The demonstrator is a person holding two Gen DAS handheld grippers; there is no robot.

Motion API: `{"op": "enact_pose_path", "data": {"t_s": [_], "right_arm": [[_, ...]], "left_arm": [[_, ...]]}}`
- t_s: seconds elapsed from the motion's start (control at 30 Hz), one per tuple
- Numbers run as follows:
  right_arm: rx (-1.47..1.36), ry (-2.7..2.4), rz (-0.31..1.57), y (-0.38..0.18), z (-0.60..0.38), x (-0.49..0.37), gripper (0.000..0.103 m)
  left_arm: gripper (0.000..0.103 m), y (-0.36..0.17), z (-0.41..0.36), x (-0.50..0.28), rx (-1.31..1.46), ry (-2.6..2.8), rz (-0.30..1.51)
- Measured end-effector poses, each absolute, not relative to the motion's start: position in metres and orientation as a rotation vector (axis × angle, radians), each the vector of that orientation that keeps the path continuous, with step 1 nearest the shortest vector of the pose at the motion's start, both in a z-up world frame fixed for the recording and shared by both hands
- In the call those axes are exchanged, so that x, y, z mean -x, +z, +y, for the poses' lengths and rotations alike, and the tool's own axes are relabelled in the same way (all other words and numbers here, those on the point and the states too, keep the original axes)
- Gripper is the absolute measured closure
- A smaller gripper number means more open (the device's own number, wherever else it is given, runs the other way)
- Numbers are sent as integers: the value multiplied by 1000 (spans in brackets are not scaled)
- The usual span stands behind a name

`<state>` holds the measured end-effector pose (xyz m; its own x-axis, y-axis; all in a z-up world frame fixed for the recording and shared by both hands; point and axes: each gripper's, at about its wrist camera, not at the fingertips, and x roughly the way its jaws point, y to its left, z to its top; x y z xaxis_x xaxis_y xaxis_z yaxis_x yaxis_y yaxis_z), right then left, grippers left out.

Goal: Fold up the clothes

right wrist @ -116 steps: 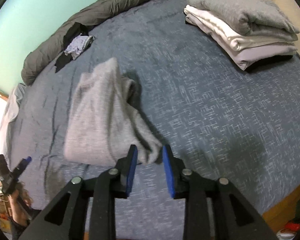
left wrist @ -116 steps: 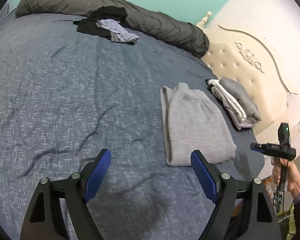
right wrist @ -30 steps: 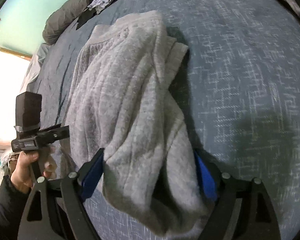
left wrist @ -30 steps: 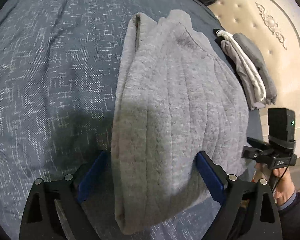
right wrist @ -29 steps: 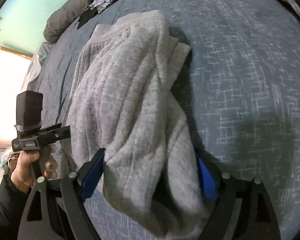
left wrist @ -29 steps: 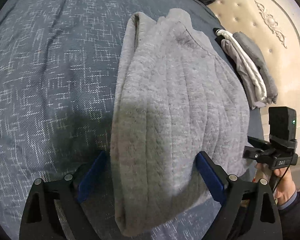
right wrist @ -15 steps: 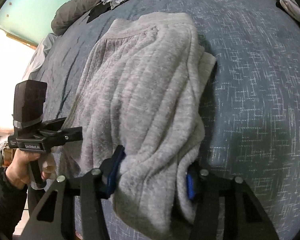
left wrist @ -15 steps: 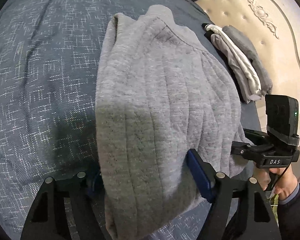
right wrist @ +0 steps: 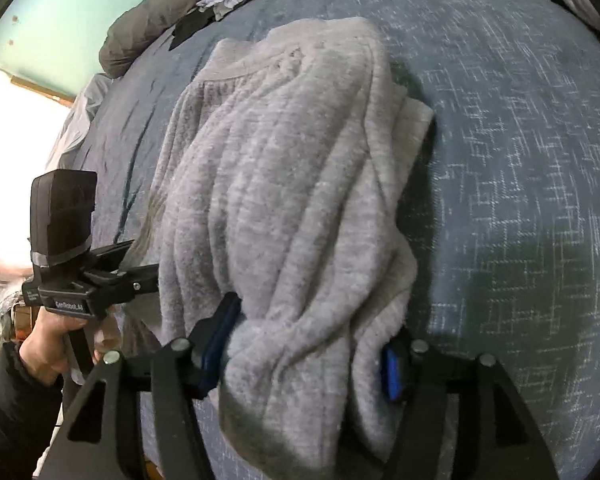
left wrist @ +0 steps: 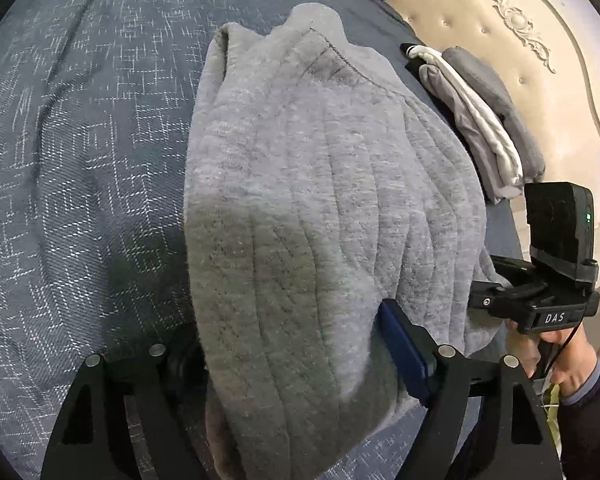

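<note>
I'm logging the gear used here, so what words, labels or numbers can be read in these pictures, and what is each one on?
"DAS": white letters on the black body of the right hand-held gripper, seen from the left wrist camera.
A white label on the black body of the left hand-held gripper, seen from the right wrist camera, starts with something like "Gen" but is too blurred to read.
No text shows on the grey sweater or the folded clothes.

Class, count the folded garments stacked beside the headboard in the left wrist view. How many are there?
3, stacked by the headboard: a dark grey garment nearest it, a white garment in the middle, a light grey garment on the near side. More may be hidden underneath.
</note>
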<state>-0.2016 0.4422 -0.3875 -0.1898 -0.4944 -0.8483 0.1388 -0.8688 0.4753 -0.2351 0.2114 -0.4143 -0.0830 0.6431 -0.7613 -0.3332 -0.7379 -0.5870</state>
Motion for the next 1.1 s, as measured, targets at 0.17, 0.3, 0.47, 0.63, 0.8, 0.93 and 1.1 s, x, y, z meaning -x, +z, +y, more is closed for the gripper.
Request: {"op": "enact_pose_path", "data": {"t_s": [0.17,0.3,0.47,0.63,0.8,0.93,1.1], "right_arm": [[-1620,-2134,-403,-376,442,196,62],[-1541,-2158,-410,-350,450,194,67],[-1482,-2179,-383,-322,458,195,69],[-1446,-2200,-304,-296,456,197,70],[-1424,-2237,-226,-274,446,196,71],[-1400,-2270,-187,-257,453,194,71],[-1356,-2317,-158,-225,482,190,71]], "left_arm": [[47,-401,222,233,1491,1922,-284],[53,-387,224,232,1458,1948,-275],[54,-359,225,230,1400,1971,-276],[54,-327,241,230,1359,1978,-248],[54,-307,256,226,1318,1982,-225],[55,-290,275,222,1289,1986,-189],[55,-264,297,221,1246,1993,-170]]}}
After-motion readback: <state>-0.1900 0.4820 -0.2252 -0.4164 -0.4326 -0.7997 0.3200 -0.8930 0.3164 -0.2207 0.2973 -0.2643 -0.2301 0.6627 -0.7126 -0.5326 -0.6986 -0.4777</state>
